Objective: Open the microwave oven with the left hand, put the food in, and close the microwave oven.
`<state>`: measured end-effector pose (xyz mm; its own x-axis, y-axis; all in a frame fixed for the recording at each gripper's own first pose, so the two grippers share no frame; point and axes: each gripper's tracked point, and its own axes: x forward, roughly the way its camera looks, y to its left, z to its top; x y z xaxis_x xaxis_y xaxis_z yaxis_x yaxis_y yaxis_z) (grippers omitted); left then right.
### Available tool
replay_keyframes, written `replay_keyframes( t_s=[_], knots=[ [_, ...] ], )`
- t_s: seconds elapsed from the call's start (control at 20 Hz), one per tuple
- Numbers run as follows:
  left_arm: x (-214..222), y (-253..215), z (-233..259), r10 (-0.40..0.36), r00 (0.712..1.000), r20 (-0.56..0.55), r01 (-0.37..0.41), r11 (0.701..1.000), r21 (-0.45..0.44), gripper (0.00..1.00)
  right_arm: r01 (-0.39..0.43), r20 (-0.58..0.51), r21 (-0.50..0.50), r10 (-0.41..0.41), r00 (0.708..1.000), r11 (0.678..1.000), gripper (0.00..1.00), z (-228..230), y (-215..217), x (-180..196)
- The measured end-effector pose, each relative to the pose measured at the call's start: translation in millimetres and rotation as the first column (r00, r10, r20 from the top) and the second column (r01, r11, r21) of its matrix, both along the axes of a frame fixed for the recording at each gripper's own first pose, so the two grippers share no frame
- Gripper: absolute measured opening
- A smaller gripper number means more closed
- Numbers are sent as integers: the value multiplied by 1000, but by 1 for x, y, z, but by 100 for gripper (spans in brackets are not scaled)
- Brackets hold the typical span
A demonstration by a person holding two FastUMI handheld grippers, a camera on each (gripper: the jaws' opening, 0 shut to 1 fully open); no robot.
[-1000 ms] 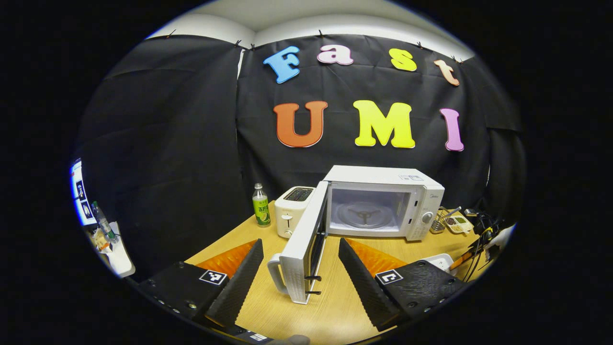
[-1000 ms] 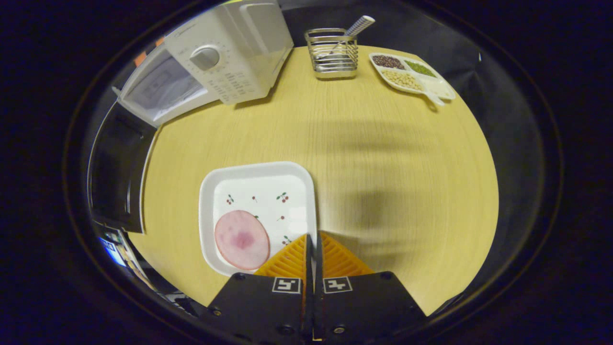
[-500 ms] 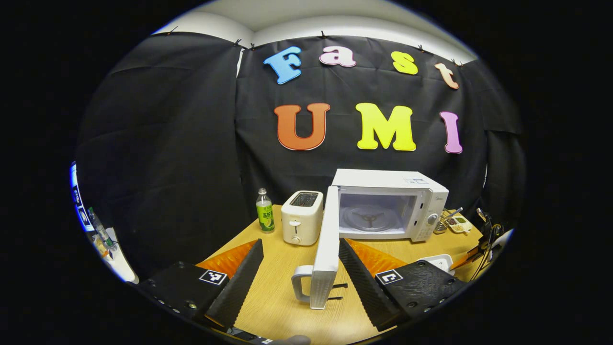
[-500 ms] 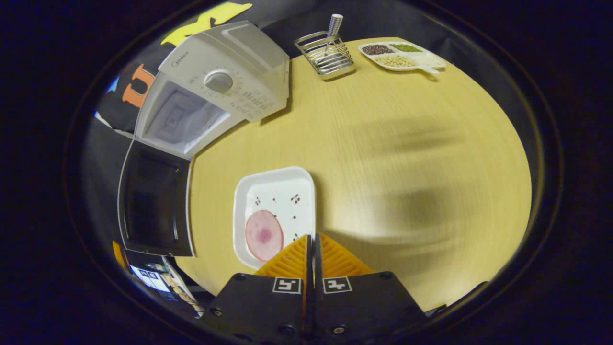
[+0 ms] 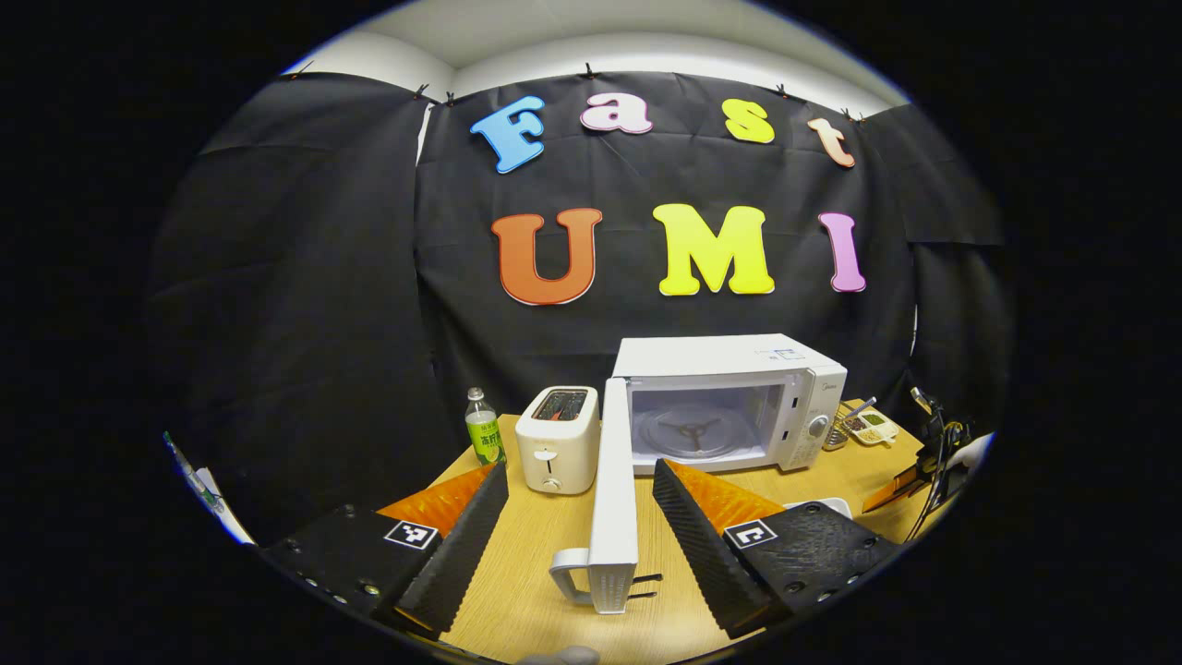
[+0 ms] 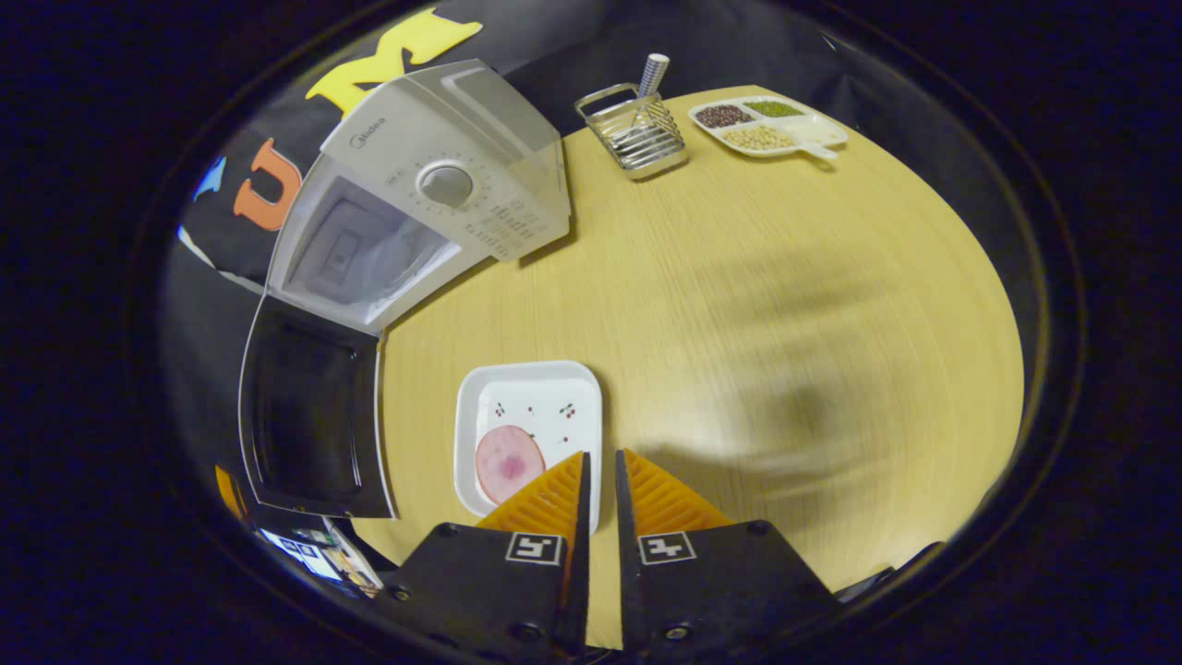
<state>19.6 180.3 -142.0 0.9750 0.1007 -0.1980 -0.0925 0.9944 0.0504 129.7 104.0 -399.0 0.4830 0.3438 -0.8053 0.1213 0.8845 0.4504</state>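
Left gripper view: the left tongs (image 5: 580,517) are spread wide and hold nothing. Between their fingers stands the microwave door (image 5: 613,499), seen edge-on with its handle (image 5: 567,571) nearest; a second ago it sat at more of an angle, so it has swung fully open. Beyond it the microwave (image 5: 729,402) shows its bare turntable, at the far side of the bench (image 5: 526,573), with a toaster (image 5: 557,438) and a bottle (image 5: 482,427) towards the far left corner.

In the right gripper view, the right tongs (image 6: 598,476) were pressed together; now a narrow gap shows between them. They hover over the near right edge of a white plate (image 6: 528,434) carrying a slice of ham (image 6: 509,461), which rests on the bench just in front of the open microwave. Opening looks done; picking up the plate seems next.
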Motion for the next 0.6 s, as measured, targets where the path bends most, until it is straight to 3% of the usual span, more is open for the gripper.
replay_keyframes(
  t_s=[0.05,0.15,0.2,0.55,0.6],
  knots=[
    [1,2,-1,1,1000,0,-1,1000,-6,96,-10,2,-6,10,1000,1000,41,1,3,-1],
    [1,3,-7,9,1000,-7,-9,1000,-16,96,-33,-50,2,33,998,999,49,-4,12,-6],
    [0,3,-9,11,1000,-9,-12,1000,-20,97,-35,-79,19,36,996,999,58,-7,17,-7],
    [-13,19,-25,64,998,-18,-65,997,-50,97,-43,-206,-13,39,978,999,58,-29,28,-10],
    [-15,22,-27,71,997,-21,-72,996,-57,97,-38,-215,-6,36,976,999,48,-31,32,-9]
  ],
)
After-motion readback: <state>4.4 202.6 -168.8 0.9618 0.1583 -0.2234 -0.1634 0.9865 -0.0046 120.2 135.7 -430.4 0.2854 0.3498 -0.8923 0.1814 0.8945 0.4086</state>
